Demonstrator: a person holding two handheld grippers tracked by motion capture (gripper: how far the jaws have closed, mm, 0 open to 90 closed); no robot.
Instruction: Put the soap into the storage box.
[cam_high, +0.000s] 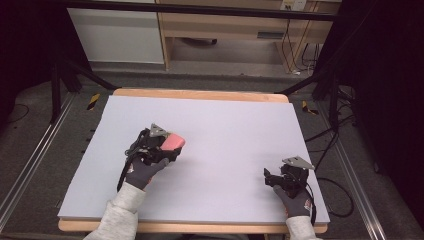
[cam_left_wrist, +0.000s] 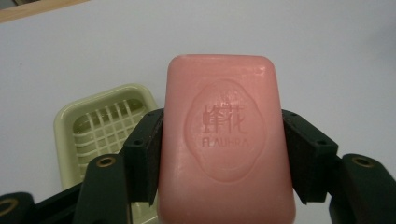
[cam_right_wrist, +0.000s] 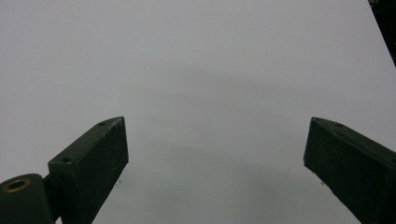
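A pink bar of soap (cam_left_wrist: 226, 140) with an embossed oval mark sits clamped between the black jaws of my left gripper (cam_left_wrist: 222, 154), held above the table. Below it and to the left lies a pale green soap dish (cam_left_wrist: 100, 123) with a slatted bottom, partly hidden by the jaw. In the high view the left gripper (cam_high: 167, 147) holds the soap (cam_high: 172, 141) over the left middle of the white board (cam_high: 225, 140). My right gripper (cam_high: 270, 176) rests near the front right of the board, and in its own view the right gripper (cam_right_wrist: 215, 154) has its jaws wide apart over bare white surface.
The white board lies on a wooden table (cam_high: 200, 94) whose edge shows at the back and front. Black frame legs (cam_high: 55, 85) and cables (cam_high: 340, 165) stand on the floor around it. A wooden cabinet (cam_high: 240, 25) is beyond the table.
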